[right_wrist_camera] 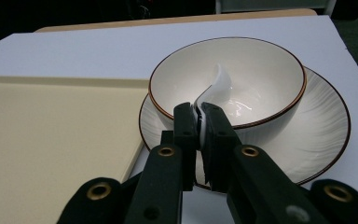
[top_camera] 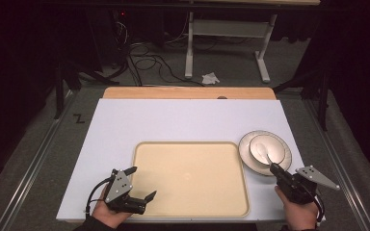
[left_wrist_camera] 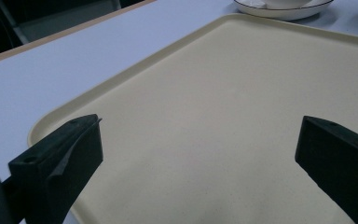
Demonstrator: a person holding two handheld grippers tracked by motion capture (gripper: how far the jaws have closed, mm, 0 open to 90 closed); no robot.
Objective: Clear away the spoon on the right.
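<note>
- Two grippers were held at the near edge of the table [top_camera: 125, 120].
- The right gripper [right_wrist_camera: 199, 122] was clamped on the handle of a white spoon [right_wrist_camera: 216, 88], whose other end lay inside the bowl [right_wrist_camera: 261, 70].
- The bowl was seated on a plate [right_wrist_camera: 326, 135], just right of the tray [top_camera: 192, 178].
- The left gripper [top_camera: 142, 183] was kept wide apart over the tray's near left corner, with nothing grasped.

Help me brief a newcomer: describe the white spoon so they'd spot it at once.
Start at the big beige tray on the white table; just off its far right corner sits a ribbed plate. On it stands a brown-rimmed bowl, and the white spoon lies inside. Its handle is pinched by the right tongs, and it is glossy and rimless.
</note>
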